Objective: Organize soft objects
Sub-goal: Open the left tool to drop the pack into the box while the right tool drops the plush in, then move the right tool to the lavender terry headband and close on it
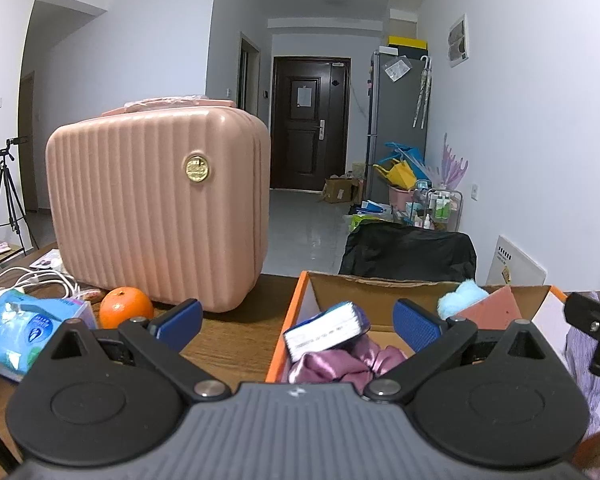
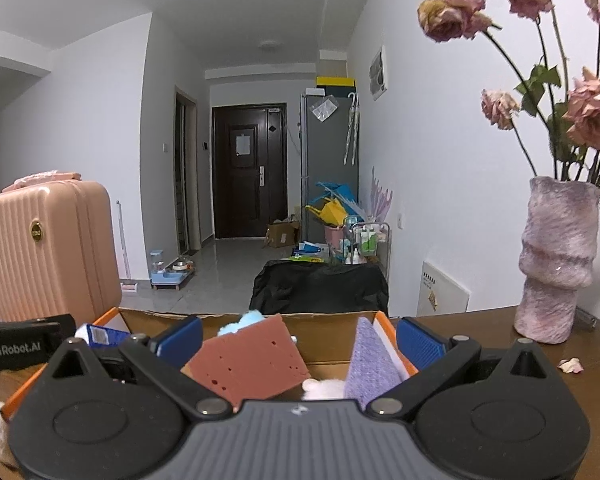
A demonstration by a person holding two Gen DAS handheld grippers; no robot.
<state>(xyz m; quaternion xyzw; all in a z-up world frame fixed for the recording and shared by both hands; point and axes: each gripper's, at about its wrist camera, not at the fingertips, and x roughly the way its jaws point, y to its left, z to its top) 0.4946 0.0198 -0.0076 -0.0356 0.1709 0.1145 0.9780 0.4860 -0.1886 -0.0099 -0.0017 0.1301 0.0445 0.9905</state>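
Both grippers hover with jaws spread wide and empty over one orange-edged cardboard box [image 1: 296, 312]: the left gripper [image 1: 298, 322] above a tissue pack [image 1: 326, 330] and pink satin cloth [image 1: 340, 364], the right gripper [image 2: 300, 340] above one red-brown sponge [image 2: 248, 360] and one purple sponge [image 2: 370, 364]. One blue fluffy item [image 1: 458, 300] sits at the box's far wall, partly hidden; a white fuzzy item [image 2: 324, 389] is largely hidden and cannot be identified.
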